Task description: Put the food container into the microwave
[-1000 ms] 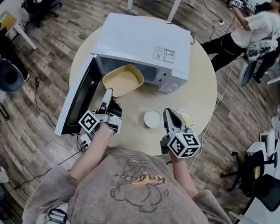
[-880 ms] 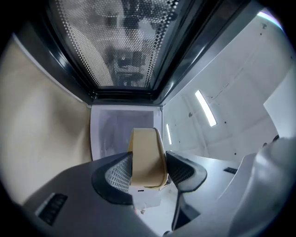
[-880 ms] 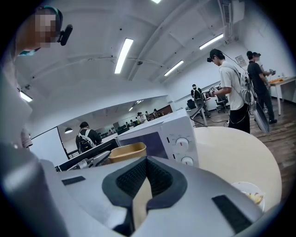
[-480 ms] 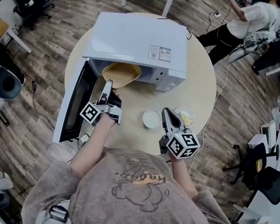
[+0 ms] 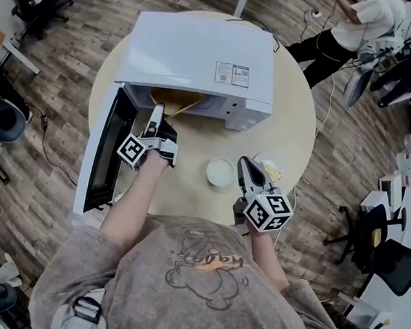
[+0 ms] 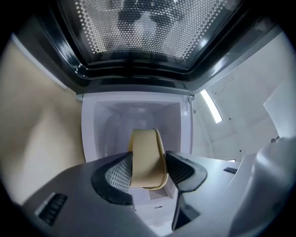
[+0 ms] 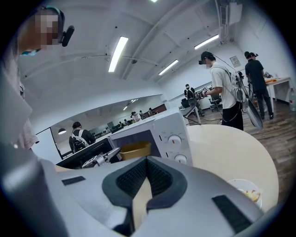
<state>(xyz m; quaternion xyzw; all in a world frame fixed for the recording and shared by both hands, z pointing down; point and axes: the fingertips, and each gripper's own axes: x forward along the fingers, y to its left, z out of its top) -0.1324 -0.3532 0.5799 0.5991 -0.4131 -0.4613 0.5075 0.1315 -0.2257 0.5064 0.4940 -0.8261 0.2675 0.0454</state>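
A white microwave [image 5: 195,53] stands on a round, pale table [image 5: 293,133], and its door [image 5: 103,153] is swung wide open to the left. The left gripper [image 5: 155,115] reaches level into the opening. Its jaws are part-way apart and clamped on the near edge of the yellow food container [image 6: 147,155], one pad on each side of the rim. In the left gripper view the container sticks out ahead of the jaws, framed by the white inside of the microwave, with the dotted glass of the door along the top of the picture. From the head view the container [image 5: 176,98] is mostly under the microwave's roof, and only its near part shows at the mouth of the opening. Whether its base touches the floor of the microwave cannot be told. The right gripper [image 5: 246,169] is well apart from all this, held over the table's near edge and tilted slightly down. Its jaws [image 7: 147,162] are closed tip to tip, and nothing is between them. Just left of it a small round white dish [image 5: 220,172] lies on the table, and just right of it sits a plate [image 5: 272,174] with some food on it. Other people stand on the wooden floor beyond the table.
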